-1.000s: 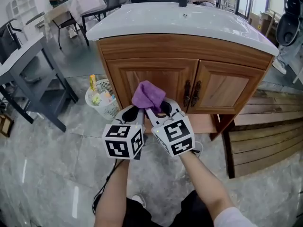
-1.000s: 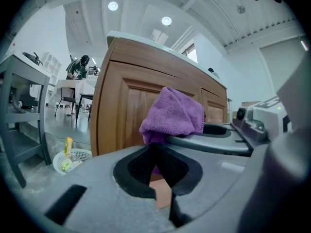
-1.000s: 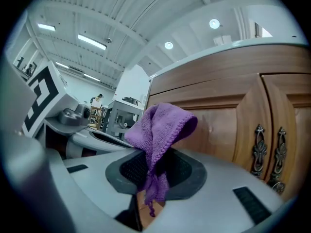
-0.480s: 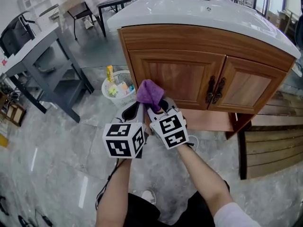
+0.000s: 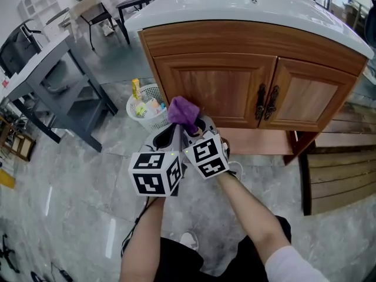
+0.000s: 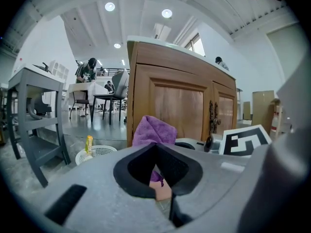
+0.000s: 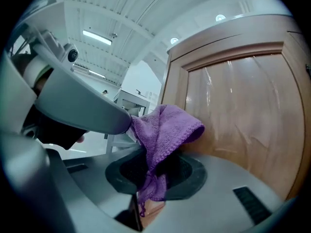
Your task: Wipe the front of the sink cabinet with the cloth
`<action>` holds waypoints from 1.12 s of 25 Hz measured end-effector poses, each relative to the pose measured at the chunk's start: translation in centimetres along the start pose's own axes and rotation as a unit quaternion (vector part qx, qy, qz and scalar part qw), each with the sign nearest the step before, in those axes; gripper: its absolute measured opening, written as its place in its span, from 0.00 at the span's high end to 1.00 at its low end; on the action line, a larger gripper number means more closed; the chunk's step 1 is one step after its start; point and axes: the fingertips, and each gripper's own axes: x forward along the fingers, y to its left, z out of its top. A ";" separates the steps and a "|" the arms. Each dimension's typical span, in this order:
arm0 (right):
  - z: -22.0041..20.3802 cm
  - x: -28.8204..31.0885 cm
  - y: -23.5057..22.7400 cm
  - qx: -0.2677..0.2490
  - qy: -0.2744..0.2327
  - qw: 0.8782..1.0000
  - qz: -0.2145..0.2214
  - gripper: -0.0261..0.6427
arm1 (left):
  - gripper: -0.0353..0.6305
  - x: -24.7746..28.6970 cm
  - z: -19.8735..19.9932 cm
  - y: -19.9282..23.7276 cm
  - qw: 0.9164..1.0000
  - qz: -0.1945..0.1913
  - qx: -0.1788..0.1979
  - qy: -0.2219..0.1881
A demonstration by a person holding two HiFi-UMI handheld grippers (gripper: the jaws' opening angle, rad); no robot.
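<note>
Right gripper [image 7: 149, 186] is clamped tight on the purple cloth [image 7: 165, 127], and the bunch stands up out of its jaws. Left gripper [image 6: 156, 173] sits hard alongside, jaws closed too, a scrap of cloth pinched between them. Straight ahead, just beyond the bunch, is the sink cabinet [image 5: 305, 107], with its left-hand door [image 5: 220, 90] facing the cloth. They're close, though contact isn't clear. I'd say the push goes forward onto that door.

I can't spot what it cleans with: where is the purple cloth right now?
The purple cloth is pinched in the right claw, mid head view, before the cabinet's left door, right of the white basket.
</note>
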 end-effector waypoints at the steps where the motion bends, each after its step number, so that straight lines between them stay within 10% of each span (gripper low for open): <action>1: -0.1 -0.3 -0.2 -0.002 0.000 1.000 -0.003 0.85 | 0.94 0.0 0.0 -0.2 1.000 -0.002 0.001 -0.001; 28: -3.5 -11.3 -9.9 -0.005 0.020 0.993 -0.120 0.85 | 0.94 2.4 2.3 -9.0 0.997 -0.073 -0.011 -0.024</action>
